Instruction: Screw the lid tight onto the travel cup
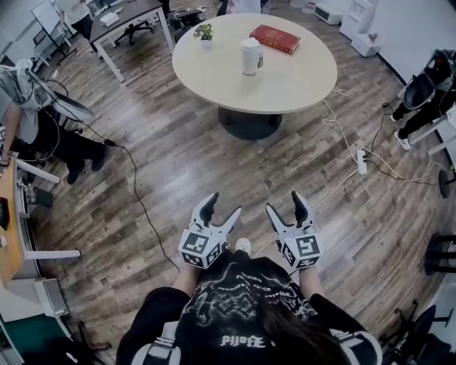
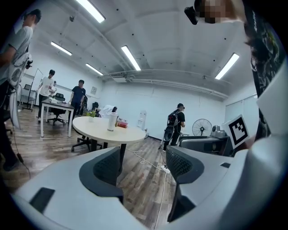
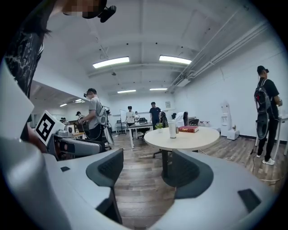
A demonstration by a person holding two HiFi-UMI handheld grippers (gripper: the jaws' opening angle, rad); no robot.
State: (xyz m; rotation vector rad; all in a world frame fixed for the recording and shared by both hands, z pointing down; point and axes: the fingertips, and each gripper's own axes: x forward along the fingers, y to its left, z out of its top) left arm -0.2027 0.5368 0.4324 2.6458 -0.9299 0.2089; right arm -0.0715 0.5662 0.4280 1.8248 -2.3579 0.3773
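Head view. The left gripper [image 1: 223, 207] and right gripper [image 1: 283, 203] are held side by side in front of the person's chest, above the wooden floor [image 1: 178, 164], with their tips pointing toward the round table [image 1: 285, 85]. Each carries its marker cube at the near end.

Both grippers are released. In the left gripper view and the right gripper view the two dark pads stand well apart, and only floor and the table's pedestal show between them. Nothing is gripped.

The cup [image 1: 250, 55], white and upright, stands on the table near the far edge, well away from both grippers. Whether its lid is on cannot be told at this distance. A red book [image 1: 275, 38] lies just beside the cup to the right, and a small potted plant [image 1: 204, 32] stands to its left, near the rim.

A power strip [image 1: 362, 161] with white cable lies on the floor to the right of the table. A seated person [image 1: 21, 107] is at the left edge, and a desk [image 1: 128, 18] stands beyond the table at upper left.
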